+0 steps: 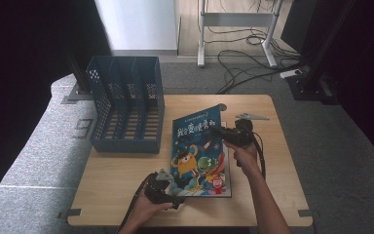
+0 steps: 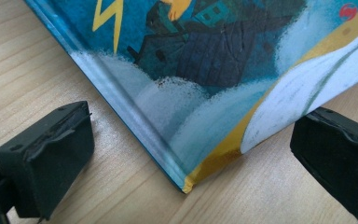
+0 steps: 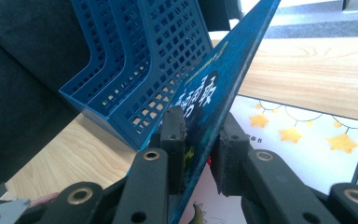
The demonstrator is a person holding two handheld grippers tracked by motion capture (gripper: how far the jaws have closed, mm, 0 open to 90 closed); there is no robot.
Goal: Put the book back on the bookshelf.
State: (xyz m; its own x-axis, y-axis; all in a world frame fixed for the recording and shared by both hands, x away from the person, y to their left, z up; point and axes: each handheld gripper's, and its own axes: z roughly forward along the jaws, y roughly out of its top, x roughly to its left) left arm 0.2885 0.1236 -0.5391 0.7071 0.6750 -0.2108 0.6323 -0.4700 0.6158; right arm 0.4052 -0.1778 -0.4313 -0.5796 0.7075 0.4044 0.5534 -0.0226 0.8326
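Book (image 1: 199,153) sits flat on the wooden table (image 1: 126,195), just right of the blue file organizer (image 1: 126,105), and its front cover (image 3: 223,79) is the bit getting handled. Right gripper (image 1: 222,132) has that cover pinched between its two black jaws, one pad on the printed outside and the other on the inside face, so it's clamped on the cover's edge. In the right gripper view the cover stands up at a steep tilt off the page underneath (image 3: 303,140), the one with the yellow stars, and the organizer is right behind it.

Left gripper (image 1: 173,195) is down at the book's near left corner (image 2: 186,184). Its jaws are spread wide, and in the left gripper view that corner pokes into the gap between them. Left pad looks clear of the spine; right pad sits right at the bottom edge of the cover, can't tell if it's actually touching. Nothing squeezed there.
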